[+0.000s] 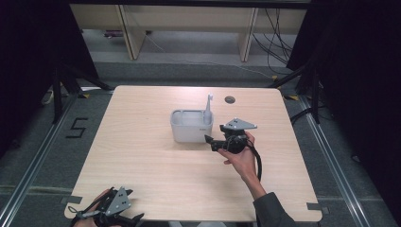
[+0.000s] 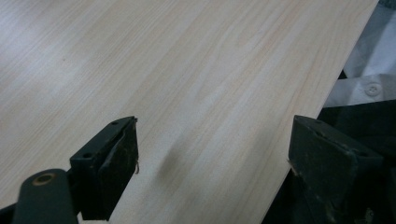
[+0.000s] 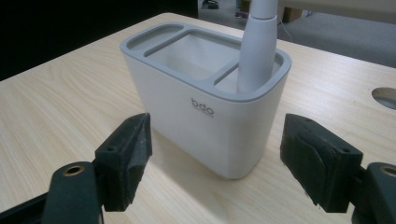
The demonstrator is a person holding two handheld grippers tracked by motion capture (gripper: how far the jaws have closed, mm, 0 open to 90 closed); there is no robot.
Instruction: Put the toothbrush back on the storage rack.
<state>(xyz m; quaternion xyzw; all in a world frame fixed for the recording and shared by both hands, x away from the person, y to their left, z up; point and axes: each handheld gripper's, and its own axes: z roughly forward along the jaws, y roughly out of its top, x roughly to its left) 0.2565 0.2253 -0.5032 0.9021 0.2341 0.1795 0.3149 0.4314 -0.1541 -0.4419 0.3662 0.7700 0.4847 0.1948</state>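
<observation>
The right hand-held gripper is black, topped by a grey three-cornered plate dotted with small dark holes, and a black cable loops from its rear along the forearm. A dark grey sleeve covers that arm from the wrist down. The left hand-held gripper carries the same grey plate. Both have thick black jaws with worn, scuffed pads, each fixed by a small screw, with brass-ringed pivots.
</observation>
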